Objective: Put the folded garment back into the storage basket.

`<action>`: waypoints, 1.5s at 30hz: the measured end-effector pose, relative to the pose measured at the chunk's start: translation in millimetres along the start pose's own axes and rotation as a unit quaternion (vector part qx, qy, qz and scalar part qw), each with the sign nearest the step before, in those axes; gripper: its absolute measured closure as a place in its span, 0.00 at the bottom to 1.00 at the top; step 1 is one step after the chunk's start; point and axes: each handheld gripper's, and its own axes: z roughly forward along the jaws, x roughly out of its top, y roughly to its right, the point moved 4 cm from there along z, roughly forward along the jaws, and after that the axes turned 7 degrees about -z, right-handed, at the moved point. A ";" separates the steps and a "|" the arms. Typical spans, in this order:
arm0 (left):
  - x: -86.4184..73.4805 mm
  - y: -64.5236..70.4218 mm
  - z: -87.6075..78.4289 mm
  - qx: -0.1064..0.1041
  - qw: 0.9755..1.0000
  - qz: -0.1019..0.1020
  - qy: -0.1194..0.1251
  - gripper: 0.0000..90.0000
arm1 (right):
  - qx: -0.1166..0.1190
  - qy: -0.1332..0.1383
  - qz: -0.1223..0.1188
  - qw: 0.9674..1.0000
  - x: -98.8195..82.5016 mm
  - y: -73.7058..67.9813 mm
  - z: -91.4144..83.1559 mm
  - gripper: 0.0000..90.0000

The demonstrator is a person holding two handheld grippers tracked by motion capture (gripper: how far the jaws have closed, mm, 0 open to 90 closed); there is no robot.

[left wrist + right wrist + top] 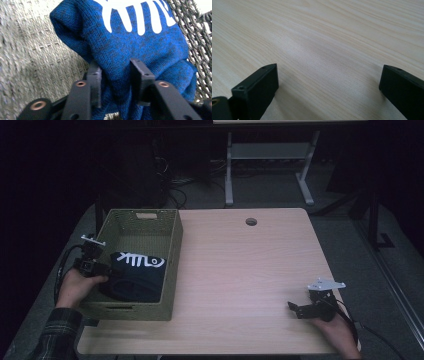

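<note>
Folded blue garment (134,276) with a white print, lying in the near end of the woven basket (172,265) at the counter's (250,270) left. We see the left gripper (115,75) with fingers partly apart, a fold of the cloth between them. The right gripper (328,82) rests low over bare counter, fingers wide apart.

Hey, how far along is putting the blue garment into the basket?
Nearly done: the blue garment already lies inside the woven basket. The left gripper is at its edge, fabric between its jaws. Left: letting go and pulling out. The right gripper waits open over the table.
</note>
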 end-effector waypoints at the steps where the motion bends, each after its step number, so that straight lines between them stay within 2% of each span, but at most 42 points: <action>1: 0.4 -0.1 -0.8 0.004 1.000 0.000 0.002 0.63 | 0.000 0.000 0.000 1.000 0.0 0.0 0.0 0.02; 6: 3.1 -2.2 -13.2 0.027 0.999 0.005 0.018 0.50 | 0.000 0.000 0.000 1.000 0.0 0.0 0.0 0.02; 10: 5.7 -3.8 -26.7 0.031 0.999 0.008 0.041 0.44 | 0.000 0.000 0.000 1.000 0.0 0.0 0.0 0.02; 14: 6.4 2.7 -30.9 0.028 0.998 0.023 0.053 0.37 | 0.000 0.000 0.000 1.000 0.0 0.0 0.0 0.02; 22: 12.9 21.9 -27.9 0.012 0.997 0.048 0.064 0.26 | 0.000 0.000 0.000 1.000 0.0 0.0 0.0 0.02; 29: 22.5 42.5 -23.8 0.009 0.994 0.070 0.084 0.16 | 0.000 0.000 0.000 1.000 0.0 0.1 0.0 0.02; 34: 28.1 58.3 -20.9 0.007 0.992 0.087 0.092 0.15 | 0.000 0.000 0.000 1.000 -0.1 0.0 0.0 0.02; 40: 32.7 81.6 -16.1 -0.007 0.988 0.112 0.103 0.15 | 0.000 0.000 0.000 1.000 0.0 0.0 0.0 0.02; 45: 35.4 98.2 -11.0 -0.016 0.987 0.121 0.107 0.15 | 0.000 0.001 -0.003 1.000 0.0 0.4 0.1 0.02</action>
